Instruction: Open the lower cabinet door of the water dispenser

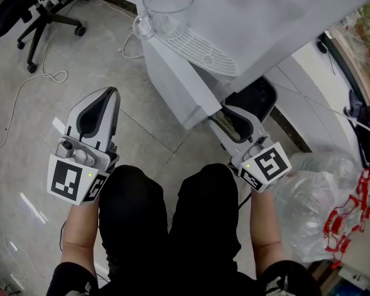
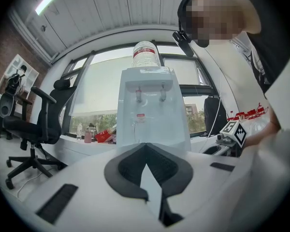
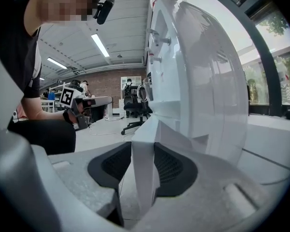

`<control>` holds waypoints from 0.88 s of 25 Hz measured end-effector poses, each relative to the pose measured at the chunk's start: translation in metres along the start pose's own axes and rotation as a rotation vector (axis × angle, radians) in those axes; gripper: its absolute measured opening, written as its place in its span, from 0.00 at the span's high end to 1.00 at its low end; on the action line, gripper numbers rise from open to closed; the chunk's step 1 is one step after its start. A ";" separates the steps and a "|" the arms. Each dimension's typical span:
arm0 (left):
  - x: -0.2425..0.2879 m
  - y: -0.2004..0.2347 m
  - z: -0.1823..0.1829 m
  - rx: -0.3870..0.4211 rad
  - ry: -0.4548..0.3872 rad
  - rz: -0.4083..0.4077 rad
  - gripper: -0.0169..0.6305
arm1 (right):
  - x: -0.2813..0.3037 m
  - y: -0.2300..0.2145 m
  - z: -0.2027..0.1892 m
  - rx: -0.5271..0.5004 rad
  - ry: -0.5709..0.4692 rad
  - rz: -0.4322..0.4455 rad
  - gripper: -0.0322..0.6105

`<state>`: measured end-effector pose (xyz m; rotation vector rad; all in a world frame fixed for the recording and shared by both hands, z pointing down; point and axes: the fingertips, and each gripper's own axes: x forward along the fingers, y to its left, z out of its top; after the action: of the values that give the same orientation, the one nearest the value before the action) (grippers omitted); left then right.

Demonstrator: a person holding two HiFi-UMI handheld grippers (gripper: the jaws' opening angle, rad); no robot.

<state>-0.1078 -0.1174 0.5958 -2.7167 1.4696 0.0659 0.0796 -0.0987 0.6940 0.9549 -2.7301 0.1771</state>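
Cabinet door point(image 3: 144, 173) edge between right gripper point(image 1: 231, 119) fingers point(image 3: 173, 166); bare floor point(image 1: 142, 134) beside.

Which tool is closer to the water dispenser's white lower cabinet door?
Right. The right tool holds the edge of the white lower cabinet door between its jaws; the left tool hangs over the floor, clear of it.

The right tongs point(image 3: 144, 153) are clamping the edge of the door point(image 3: 142, 187), which is standing ajar from the dispenser point(image 3: 198, 81). The left tongs point(image 3: 99, 100) are hovering at left.
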 end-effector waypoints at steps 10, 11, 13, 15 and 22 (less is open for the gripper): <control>-0.003 0.003 -0.006 -0.007 0.009 0.011 0.96 | 0.001 0.014 0.004 -0.047 0.009 0.077 0.84; -0.003 0.004 -0.006 -0.007 0.010 0.012 0.96 | 0.002 0.015 0.004 -0.048 0.009 0.083 0.84; -0.003 0.005 -0.007 -0.007 0.009 0.014 0.96 | 0.002 0.017 0.004 -0.052 0.013 0.095 0.85; -0.004 0.005 -0.006 -0.006 0.008 0.015 0.96 | 0.003 0.020 0.004 -0.061 0.018 0.108 0.86; -0.008 0.007 -0.010 -0.010 0.014 0.020 0.96 | 0.008 0.034 0.005 -0.098 0.035 0.164 0.88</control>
<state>-0.1183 -0.1150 0.6058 -2.7158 1.5039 0.0550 0.0510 -0.0781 0.6900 0.6961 -2.7555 0.0879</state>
